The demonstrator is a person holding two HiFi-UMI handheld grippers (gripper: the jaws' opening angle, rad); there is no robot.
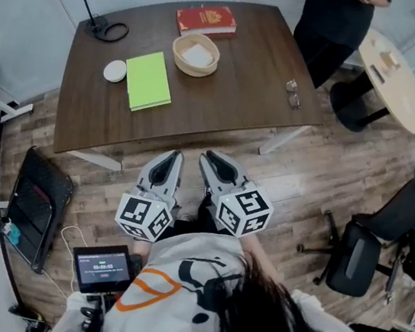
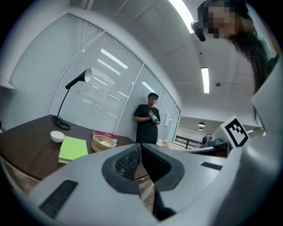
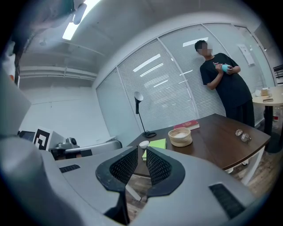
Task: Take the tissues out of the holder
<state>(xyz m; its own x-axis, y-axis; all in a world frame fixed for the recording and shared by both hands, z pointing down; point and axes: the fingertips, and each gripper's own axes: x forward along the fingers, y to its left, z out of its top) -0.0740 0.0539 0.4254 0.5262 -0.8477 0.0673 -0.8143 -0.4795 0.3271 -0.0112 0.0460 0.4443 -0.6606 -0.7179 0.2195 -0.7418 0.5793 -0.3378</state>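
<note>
The holder (image 1: 195, 54) is a round woven basket at the far middle of the dark wooden table (image 1: 232, 103), with white tissues (image 1: 198, 56) lying in it. It also shows in the left gripper view as the basket (image 2: 103, 142) and in the right gripper view as the basket (image 3: 180, 136). Both grippers hang short of the table's near edge, over the wooden floor. My left gripper (image 1: 171, 157) (image 2: 140, 150) has its pads together at the tips, holding nothing. My right gripper (image 1: 210, 159) (image 3: 141, 161) shows a narrow gap between its pads, with nothing in it.
On the table lie a red book (image 1: 206, 20), a green notebook (image 1: 147, 80), a white bowl (image 1: 115, 71), a desk lamp's base (image 1: 108, 30) and small metal objects (image 1: 292, 91). A person (image 1: 333, 25) stands behind the table. A round table (image 1: 395, 73) and an office chair (image 1: 364, 254) are at the right.
</note>
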